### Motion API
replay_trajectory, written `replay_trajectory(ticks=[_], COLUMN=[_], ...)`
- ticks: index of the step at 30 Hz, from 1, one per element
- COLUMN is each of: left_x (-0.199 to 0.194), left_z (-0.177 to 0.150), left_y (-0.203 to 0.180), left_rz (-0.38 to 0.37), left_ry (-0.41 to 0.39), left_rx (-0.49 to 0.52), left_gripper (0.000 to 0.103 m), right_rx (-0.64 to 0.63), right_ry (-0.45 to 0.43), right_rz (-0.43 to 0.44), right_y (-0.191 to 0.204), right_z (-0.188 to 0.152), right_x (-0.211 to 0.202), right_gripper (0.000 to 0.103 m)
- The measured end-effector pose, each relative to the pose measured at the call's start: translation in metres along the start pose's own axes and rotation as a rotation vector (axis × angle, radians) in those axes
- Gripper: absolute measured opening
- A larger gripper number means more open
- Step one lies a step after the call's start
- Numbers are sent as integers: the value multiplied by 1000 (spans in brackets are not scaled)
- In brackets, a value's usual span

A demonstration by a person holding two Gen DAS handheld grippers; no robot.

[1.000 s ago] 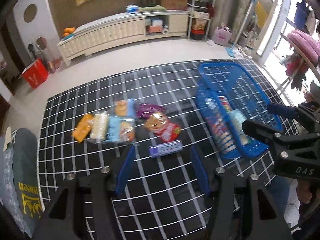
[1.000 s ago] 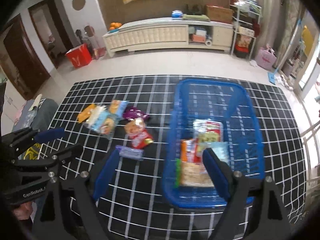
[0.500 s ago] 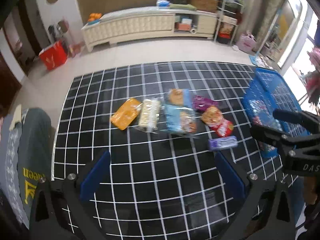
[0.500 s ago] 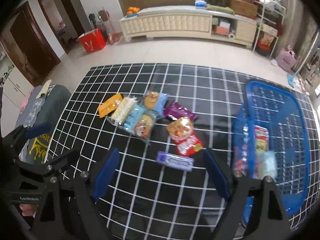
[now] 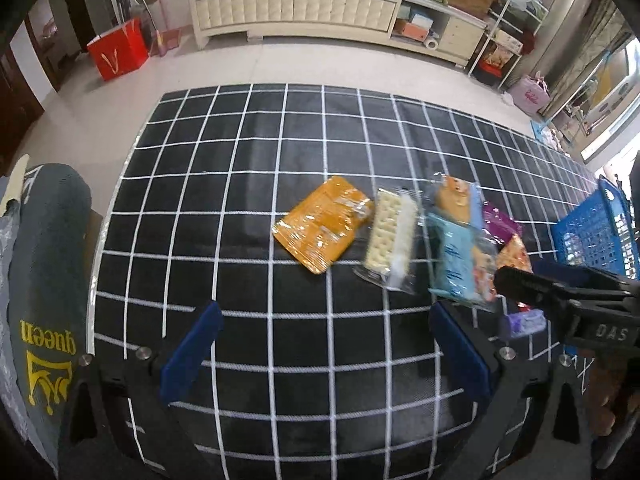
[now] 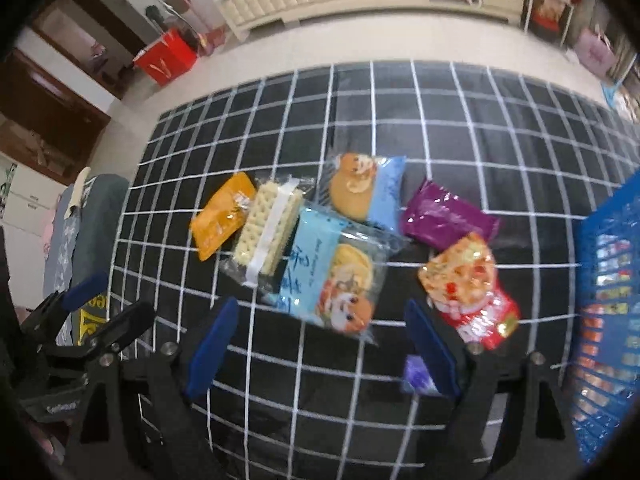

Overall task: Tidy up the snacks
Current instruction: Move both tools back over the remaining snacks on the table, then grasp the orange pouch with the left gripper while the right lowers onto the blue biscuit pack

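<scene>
Both claws empty. Left claw has just been opening, jaws now at full spread with nothing between them; right claw gaping wide over the light-blue cookie pack. Snacks lie mid-desk, blue basket at 3 o'clock. I'd straddle one pack only, avoiding the overlapping cracker pack. Both claws pitch steeply downward.

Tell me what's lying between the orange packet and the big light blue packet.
The clear-wrapped cracker pack lies between the orange packet and light blue packet, clearest in the right wrist view.
</scene>
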State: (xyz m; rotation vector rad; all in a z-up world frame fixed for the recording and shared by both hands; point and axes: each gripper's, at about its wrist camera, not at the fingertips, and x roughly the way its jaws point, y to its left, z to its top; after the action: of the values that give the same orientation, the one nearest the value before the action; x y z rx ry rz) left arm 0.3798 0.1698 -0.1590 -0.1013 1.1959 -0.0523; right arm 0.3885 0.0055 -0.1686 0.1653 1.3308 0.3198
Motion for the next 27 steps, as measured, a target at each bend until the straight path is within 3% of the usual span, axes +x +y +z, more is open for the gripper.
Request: replay_trajectory(ticks=[6,13,14,16,22,27], left_x=[30,52,52,54,54,56], left_z=[20,26,26,24,23,32], left_y=[12,8,7,4,5,8], left_rz=[12,31,32,25,6,57], left_ry=[28,50,51,53,39,5], left_rx=[3,28,31,47,93,216], left_gripper=[103,103,103,103,103,103], right_rx=[76,106,94,87,55,38], right_ry=[74,100,102,107,90,90], right_rz=[3,-18,-25,-40,-55,-62], right_y=[-5,-9,-7,-7,-10,-20], right_z=[19,23,22,21,16,8], right_x=[39,56,58,61,58,52], right_gripper=[88,88,86,73,70,68])
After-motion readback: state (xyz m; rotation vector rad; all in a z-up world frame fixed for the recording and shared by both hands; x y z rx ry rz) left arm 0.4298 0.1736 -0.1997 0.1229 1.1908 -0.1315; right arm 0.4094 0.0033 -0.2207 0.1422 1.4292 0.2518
